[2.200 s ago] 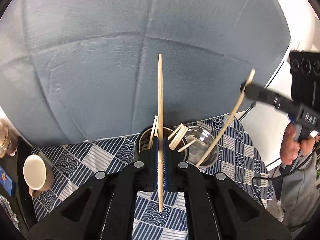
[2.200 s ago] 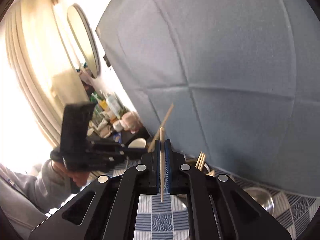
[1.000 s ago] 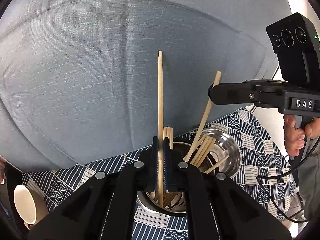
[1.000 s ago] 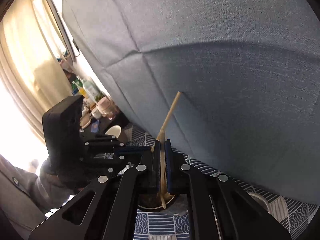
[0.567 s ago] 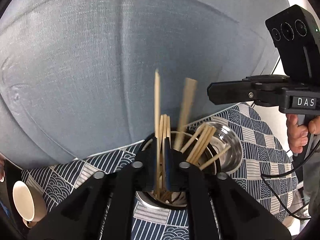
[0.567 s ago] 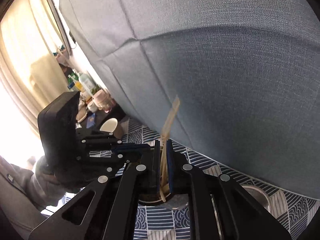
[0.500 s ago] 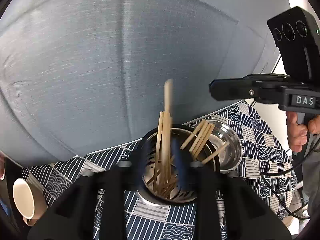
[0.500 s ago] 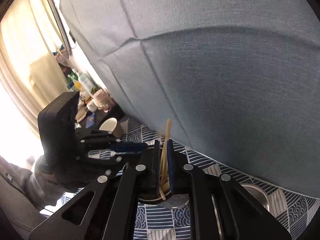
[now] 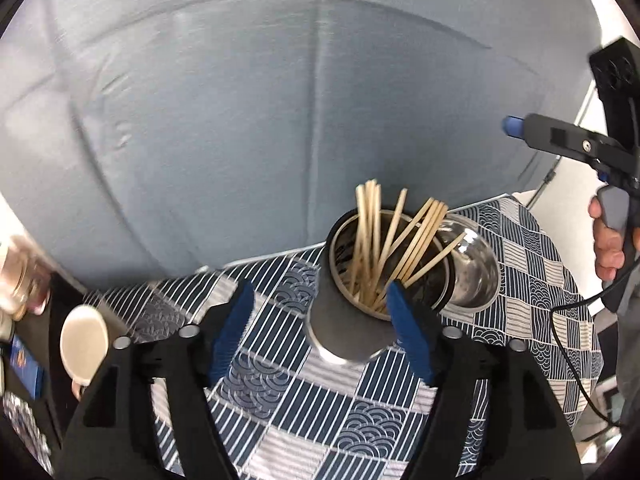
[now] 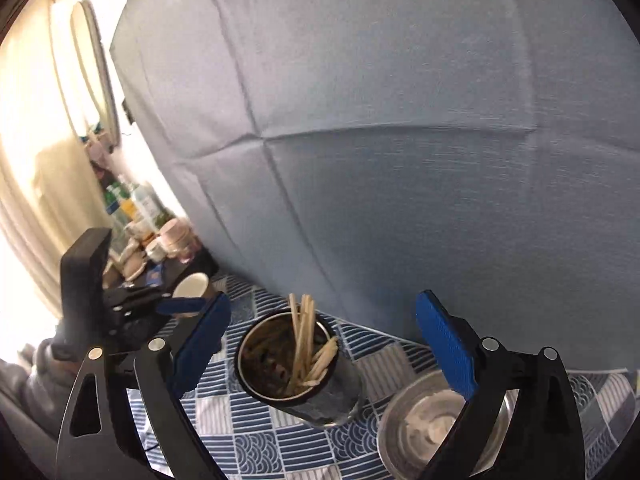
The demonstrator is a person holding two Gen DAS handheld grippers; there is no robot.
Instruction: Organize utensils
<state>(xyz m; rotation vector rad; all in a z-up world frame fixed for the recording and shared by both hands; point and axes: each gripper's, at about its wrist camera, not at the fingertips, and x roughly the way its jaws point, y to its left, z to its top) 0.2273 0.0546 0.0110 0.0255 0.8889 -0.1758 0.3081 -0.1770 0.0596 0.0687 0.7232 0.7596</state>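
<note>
A steel utensil cup (image 9: 348, 332) stands on the patterned cloth with several wooden chopsticks (image 9: 376, 248) leaning in it. My left gripper (image 9: 320, 316) hangs just above and in front of the cup. Its jaws are opening, and the blue pads (image 9: 236, 328) press on nothing. In the right wrist view the same cup (image 10: 320, 400) and chopsticks (image 10: 304, 340) lie below my right gripper (image 10: 324, 332). Its jaws are also opening wide, with nothing between them. Each gripper shows in the other's view: the right gripper (image 9: 514, 126) at the upper right, the left gripper (image 10: 184, 305) at the left.
A shiny steel bowl (image 9: 480, 276) stands right behind the cup. A cream mug (image 9: 84, 344) sits at the cloth's left edge, beside a dark shelf with bottles and jars (image 10: 140, 208). A blue-grey fabric wall (image 9: 280, 120) rises close behind the table. A black cable (image 9: 576, 364) hangs at the right.
Both grippers let go of their chopsticks, which dropped into the cup among the others. Both sets of jaws went from shut to wide, and both grippers drew back from the cup.
</note>
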